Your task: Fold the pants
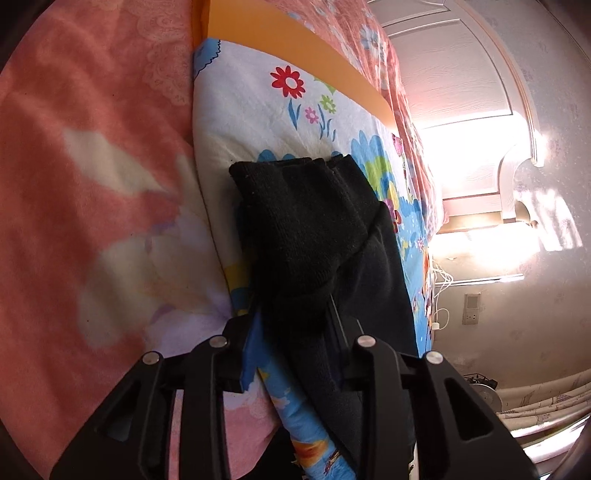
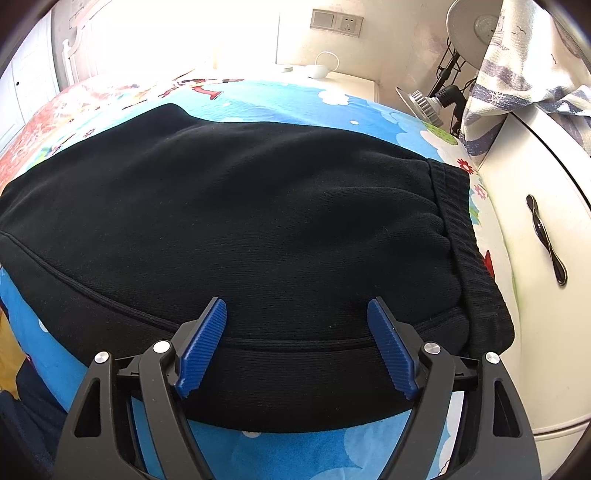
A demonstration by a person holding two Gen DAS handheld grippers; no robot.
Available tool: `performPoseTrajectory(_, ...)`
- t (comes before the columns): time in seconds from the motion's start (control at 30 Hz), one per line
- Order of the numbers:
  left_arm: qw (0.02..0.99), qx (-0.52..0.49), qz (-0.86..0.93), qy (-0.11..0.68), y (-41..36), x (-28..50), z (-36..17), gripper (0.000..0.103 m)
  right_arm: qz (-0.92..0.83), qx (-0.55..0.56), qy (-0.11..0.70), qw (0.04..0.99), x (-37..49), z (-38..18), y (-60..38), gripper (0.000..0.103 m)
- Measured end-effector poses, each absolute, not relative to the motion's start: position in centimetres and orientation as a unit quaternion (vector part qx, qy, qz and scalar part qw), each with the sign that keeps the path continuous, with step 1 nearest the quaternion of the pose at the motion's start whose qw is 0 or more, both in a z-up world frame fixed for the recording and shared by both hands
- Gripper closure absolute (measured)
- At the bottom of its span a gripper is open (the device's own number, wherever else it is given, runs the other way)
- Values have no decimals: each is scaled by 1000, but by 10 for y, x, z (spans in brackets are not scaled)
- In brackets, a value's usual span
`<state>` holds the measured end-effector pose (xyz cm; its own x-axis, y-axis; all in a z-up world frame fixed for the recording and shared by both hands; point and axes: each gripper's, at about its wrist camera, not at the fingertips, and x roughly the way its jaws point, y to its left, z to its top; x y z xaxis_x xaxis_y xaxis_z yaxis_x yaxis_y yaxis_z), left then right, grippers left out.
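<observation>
The black pants [image 2: 258, 221] lie spread on the blue cartoon bed sheet [image 2: 303, 454], their ribbed waistband [image 2: 469, 251] at the right. My right gripper [image 2: 297, 325] is open, its blue ribbed fingers [image 2: 201, 350] resting over the pants' near edge with nothing between them. In the left wrist view, my left gripper [image 1: 291, 325] is shut on the black ribbed leg cuffs [image 1: 295, 221], which drape over and hide the fingertips; a fold of the sheet [image 1: 306, 424] lies between the jaws too.
A pink floral blanket [image 1: 74, 184] lies left of the sheet. A white cabinet with a black handle [image 2: 546, 240] stands right of the bed. A white door [image 1: 461, 92], a wall socket [image 2: 336, 22], a nightstand [image 2: 351, 83] and a lamp [image 2: 424, 103] sit beyond the bed.
</observation>
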<state>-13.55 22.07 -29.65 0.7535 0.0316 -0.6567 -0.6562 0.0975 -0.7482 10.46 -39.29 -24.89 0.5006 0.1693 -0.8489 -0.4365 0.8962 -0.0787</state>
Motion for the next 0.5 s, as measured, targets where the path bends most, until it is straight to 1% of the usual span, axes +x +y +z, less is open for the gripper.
performPoseTrajectory(0.03,701,-620,249,250,222,-134,-292,74,176,-147,468,854,105,-249,-392,23)
performPoseTrajectory(0.07,705,-615,252,248,224,-132,-287,77,174,-151,468,853,107,-248,-392,22)
performPoseTrajectory(0.13,724,-589,259,250,226,-125,-268,86,171,-152,471,852,109,-248,-392,18)
performPoseTrajectory(0.2,749,-550,267,257,225,-116,-249,86,169,-150,471,853,109,-249,-393,18)
performPoseTrajectory(0.3,735,-540,288,291,233,-108,-263,86,165,-145,468,856,108,-250,-394,16)
performPoseTrajectory(0.33,724,-557,285,291,235,-111,-271,84,165,-144,466,857,107,-250,-395,16)
performPoseTrajectory(0.4,719,-568,283,284,235,-118,-273,68,167,-140,466,858,106,-250,-396,16)
performPoseTrajectory(0.43,719,-568,286,279,234,-121,-271,55,168,-139,466,858,107,-251,-397,16)
performPoseTrajectory(0.5,721,-567,289,275,236,-123,-269,56,169,-142,469,855,109,-249,-395,15)
